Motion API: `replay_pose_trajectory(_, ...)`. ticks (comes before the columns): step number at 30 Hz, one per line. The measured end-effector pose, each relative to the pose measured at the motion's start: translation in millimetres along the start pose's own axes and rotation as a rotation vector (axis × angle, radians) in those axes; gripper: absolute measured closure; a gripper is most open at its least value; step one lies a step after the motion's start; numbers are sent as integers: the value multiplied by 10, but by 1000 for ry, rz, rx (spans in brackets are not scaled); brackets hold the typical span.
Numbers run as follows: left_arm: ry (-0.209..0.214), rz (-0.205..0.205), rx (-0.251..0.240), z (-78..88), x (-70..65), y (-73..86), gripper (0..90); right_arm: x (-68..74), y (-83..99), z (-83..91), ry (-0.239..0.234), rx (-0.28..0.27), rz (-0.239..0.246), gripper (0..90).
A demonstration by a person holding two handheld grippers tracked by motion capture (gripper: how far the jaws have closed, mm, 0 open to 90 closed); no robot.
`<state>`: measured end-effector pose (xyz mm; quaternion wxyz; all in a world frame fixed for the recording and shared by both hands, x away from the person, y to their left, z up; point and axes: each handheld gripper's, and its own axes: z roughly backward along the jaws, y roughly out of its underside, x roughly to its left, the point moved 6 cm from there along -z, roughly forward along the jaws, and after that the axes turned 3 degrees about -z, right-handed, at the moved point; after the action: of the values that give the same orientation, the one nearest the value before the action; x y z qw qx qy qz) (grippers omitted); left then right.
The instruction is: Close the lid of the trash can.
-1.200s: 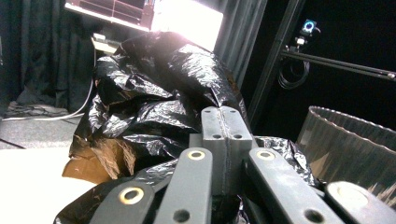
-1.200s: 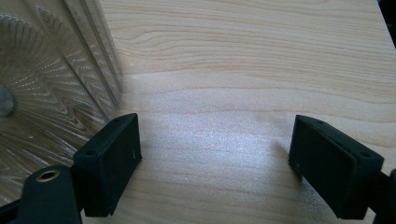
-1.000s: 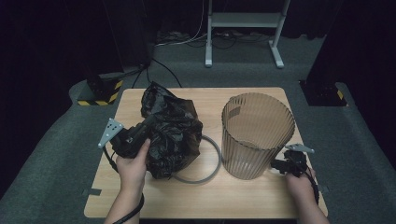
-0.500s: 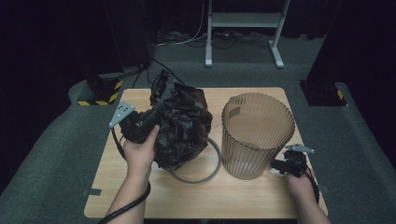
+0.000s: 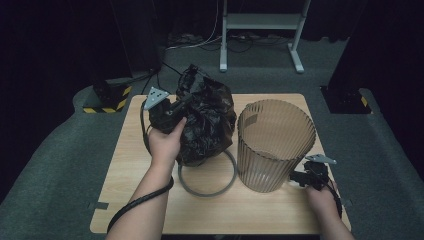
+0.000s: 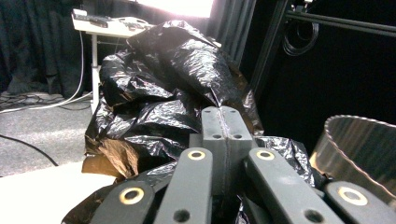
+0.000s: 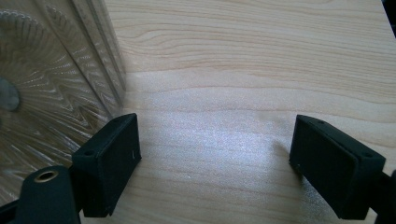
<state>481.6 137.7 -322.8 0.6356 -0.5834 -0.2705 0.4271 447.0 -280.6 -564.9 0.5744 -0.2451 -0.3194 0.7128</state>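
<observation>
Near the table's back edge, left tongs (image 5: 182, 107) clamped on black bag (image 5: 207, 120), right tongs (image 5: 295, 179) agape beside bin (image 5: 275, 145)

Glossy crinkled plastic bag (image 5: 207, 120) — ribbed, seemingly plastic bin (image 5: 274, 145).

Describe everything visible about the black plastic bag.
The black plastic bag is thin, glossy, crinkled film, bunched into a loose heap with a peak toward the table's far edge. It sits on the table's left half, beside the ribbed clear bin, its near edge overlapping a grey ring. The left claw is shut on its folds.
</observation>
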Motion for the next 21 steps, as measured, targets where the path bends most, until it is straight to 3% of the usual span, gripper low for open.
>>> replay_pose_trajectory(8, -37, 1, 31, -356, 80, -16, 900, 6, 4, 4, -7, 1, 5, 158)
replay_pose_trajectory(21, -37, -12, 43, -919, 53, -92, 900, 17, 6, 4, -17, 8, -3, 155)
